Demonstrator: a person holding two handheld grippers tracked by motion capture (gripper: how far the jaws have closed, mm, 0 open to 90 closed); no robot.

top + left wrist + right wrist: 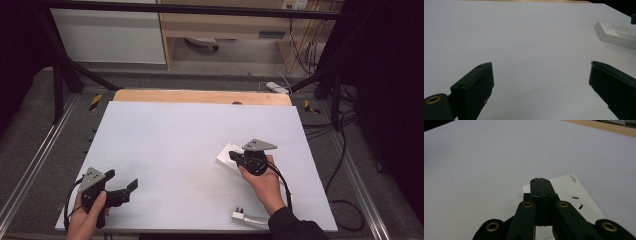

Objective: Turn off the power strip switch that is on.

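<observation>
A: Right gripper view, item one: white socket plate (574, 195), flat on the white table (486, 157). The right gripper (541, 181) hangs over the plate's near-left corner, jaws pressed together with nothing pinched between them. Whether the tips actually touch the plate I cannot tell.

B: Item two?

A: White plug (239, 215) with its cable, lying on the table nearer the person than the socket plate, well apart from it, beside the right sleeve.

B: And the left gripper (127, 187)?

A: Far to the left of the socket plate, jaws spread wide, holding nothing. Its own view has the socket plate (616, 33) off at the upper right.

B: Hazards, as you judge them?

A: First: closed jaws pushing on one corner could skid or spin the socket plate across the smooth surface, since nothing braces it. Second: pressing down near the edge could tip the far side up. Third: the plug's cable runs close to the right forearm, so a sweep of that arm might drag the plug further from the socket plate. Fourth: the left gripper stands too far off to steady the plate if it slides.
</observation>
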